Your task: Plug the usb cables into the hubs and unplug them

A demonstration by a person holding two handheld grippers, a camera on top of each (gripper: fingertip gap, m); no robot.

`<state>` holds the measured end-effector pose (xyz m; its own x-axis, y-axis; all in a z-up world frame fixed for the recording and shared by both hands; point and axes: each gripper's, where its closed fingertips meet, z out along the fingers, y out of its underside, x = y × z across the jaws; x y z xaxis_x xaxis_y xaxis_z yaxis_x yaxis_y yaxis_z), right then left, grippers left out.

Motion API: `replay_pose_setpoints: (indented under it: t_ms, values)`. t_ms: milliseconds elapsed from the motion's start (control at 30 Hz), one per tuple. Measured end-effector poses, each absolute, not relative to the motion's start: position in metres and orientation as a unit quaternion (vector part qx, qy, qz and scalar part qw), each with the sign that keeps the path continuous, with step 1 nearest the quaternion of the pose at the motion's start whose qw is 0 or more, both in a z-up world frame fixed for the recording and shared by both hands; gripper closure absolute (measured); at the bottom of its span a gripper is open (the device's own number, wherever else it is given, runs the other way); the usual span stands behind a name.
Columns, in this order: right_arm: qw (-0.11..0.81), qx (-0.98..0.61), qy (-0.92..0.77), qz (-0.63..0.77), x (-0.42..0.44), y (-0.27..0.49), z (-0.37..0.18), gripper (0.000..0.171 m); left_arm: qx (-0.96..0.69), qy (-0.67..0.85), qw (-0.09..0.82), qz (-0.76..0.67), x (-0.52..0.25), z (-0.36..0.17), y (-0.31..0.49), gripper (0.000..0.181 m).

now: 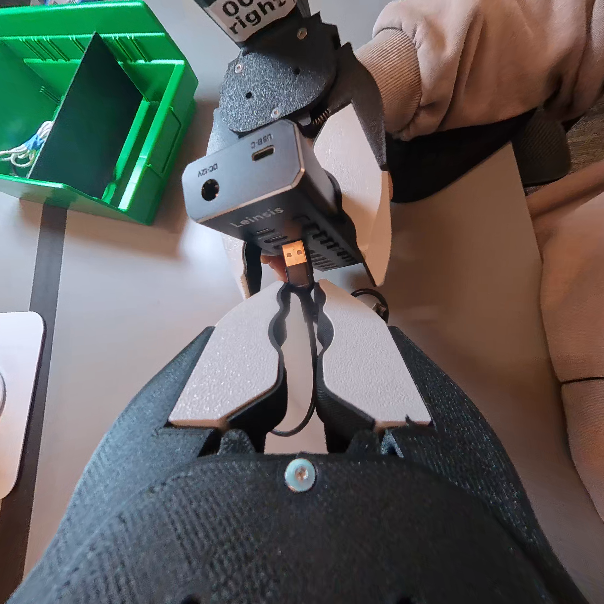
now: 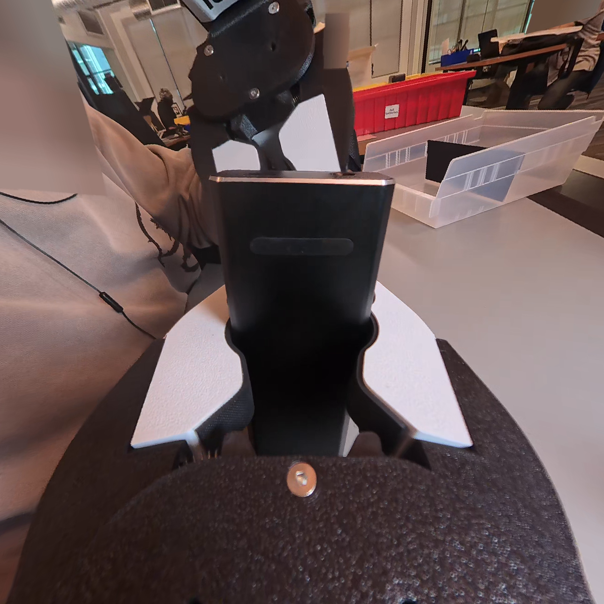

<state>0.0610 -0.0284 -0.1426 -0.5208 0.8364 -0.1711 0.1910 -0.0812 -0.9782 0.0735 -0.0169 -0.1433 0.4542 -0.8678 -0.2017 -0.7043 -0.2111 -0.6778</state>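
Observation:
My left gripper [image 1: 301,287] is shut on the black body of a USB cable plug [image 1: 294,259]; the thin black cable [image 1: 312,359] runs back between the fingers. The plug's metal end shows in full, its tip right at the port face of a dark grey hub [image 1: 258,189]. My right gripper [image 2: 300,310] is shut on this hub [image 2: 304,261] and holds it in the air, far end up. In the right wrist view the left gripper's white fingers [image 2: 307,130] show just beyond the hub's far end; the plug is hidden there.
A green bin [image 1: 157,137] with a black divider and a white cable [image 1: 23,147] stands on the pale table at the left. A clear bin [image 2: 490,183] and a red bin [image 2: 408,98] stand farther off. A person's beige sleeve [image 1: 474,65] is close by. The tips of both grippers are at nearly the same place.

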Motion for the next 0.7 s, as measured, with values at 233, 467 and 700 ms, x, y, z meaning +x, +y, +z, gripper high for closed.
replay_pose_setpoints:
  t_ms: [233, 467, 700]
  values:
    - [0.265, -0.408, -0.641, 0.594, 0.06, -0.035, -0.147, 0.1, -0.773, 0.508, 0.353, -0.142, 0.075, -0.149, -0.019, 0.167]
    - [0.262, -0.404, -0.668, 0.568, 0.062, -0.04, -0.156, 0.1, -0.76, 0.516, 0.353, -0.178, 0.077, -0.151, -0.023, 0.167]
    - [0.269, -0.397, -0.717, 0.505, 0.061, -0.047, -0.167, 0.1, -0.753, 0.537, 0.34, -0.169, 0.075, -0.153, -0.03, 0.167]
